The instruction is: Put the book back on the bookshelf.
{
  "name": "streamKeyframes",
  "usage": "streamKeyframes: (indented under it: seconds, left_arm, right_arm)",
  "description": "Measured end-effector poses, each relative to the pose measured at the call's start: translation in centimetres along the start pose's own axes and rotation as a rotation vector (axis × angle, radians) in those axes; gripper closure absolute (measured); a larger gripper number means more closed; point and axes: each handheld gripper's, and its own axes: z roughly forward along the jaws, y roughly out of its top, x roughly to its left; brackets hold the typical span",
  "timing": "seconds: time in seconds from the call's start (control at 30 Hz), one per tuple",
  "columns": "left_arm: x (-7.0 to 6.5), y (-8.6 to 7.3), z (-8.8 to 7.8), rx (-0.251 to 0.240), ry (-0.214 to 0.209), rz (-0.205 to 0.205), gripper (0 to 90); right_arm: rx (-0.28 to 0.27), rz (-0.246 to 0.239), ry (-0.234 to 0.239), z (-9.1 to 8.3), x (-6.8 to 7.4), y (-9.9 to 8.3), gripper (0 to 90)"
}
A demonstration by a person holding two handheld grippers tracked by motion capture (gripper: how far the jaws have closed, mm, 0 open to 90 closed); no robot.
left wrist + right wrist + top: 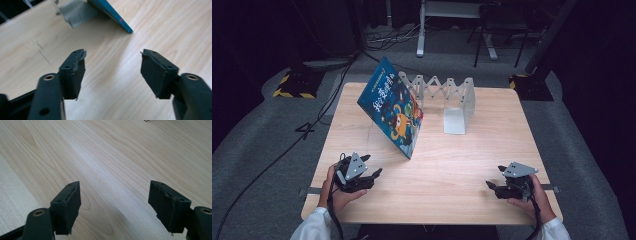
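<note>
From the high view I see the book (393, 109), blue-covered with bright cartoon figures and yellow lettering, standing tilted on the desk (462, 165), leaning back against the white accordion rack (447, 95). My left tongs (371, 166) and right tongs (493, 185) rest near the desk's front edge, well apart from it. In the left gripper view, the tongs (112, 62) gape, nothing between, the book's blue corner (117, 20) ahead. In the right gripper view, the tongs (113, 195) stand wide over bare wood.
</note>
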Motion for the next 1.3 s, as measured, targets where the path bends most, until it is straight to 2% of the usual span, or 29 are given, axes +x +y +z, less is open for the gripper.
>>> streamKeyframes:
  seconds: [0.07,0.17,0.27,0.33,0.4,0.53,0.77,0.9,0.97,1.2,1.3]
  left_arm:
    - [0.2,-0.3,0.2,0.025,-0.018,-0.032,26.7]
    - [0.4,-0.8,0.3,0.058,-0.004,-0.054,23.3]
    - [0.6,-1.5,0.2,0.06,-0.028,-0.066,20.5]
    - [0.6,-1.9,0.3,0.081,-0.027,-0.056,18.0]
    - [0.7,-2.5,0.3,0.096,-0.048,-0.054,18.1]
    - [0.6,-3.1,0.3,0.13,-0.028,-0.039,18.5]
    - [0.8,-4.1,-0.1,0.161,-0.036,-0.053,19.1]
    - [1.2,-5.0,-0.5,0.157,-0.045,-0.09,18.9]
    - [1.3,-5.4,-0.6,0.17,-0.033,-0.09,18.6]
    - [1.6,-6.7,-1.4,0.141,-0.009,-0.201,18.5]
    - [1.8,-7.2,-1.5,0.155,0.007,-0.22,18.3]
  right_arm:
    - [0.002,0.001,-0.005,-0.1,-0.1,-0.2,26.1]
    - [0.011,0.009,-0.018,-0.2,-0.3,-0.7,25.7]
    - [0.016,0.012,-0.029,-0.3,-0.6,-1.1,25.4]
    - [0.02,0.022,-0.038,-0.5,-0.8,-1.5,25.2]
    - [0.025,0.036,-0.049,-0.6,-1.1,-1.9,25.0]
    - [0.028,0.058,-0.065,-0.9,-1.7,-2.8,24.5]
    - [0.026,0.118,-0.092,-1.7,-2.7,-4.5,24.4]
    - [0.028,0.147,-0.104,-2.2,-3.1,-5.3,24.1]
    - [0.025,0.165,-0.107,-2.4,-3.3,-5.9,23.9]
    - [0.013,0.23,-0.118,-3.3,-4.3,-7.6,23.9]
    - [0.0,0.276,-0.108,-3.5,-4.7,-8.3,23.8]
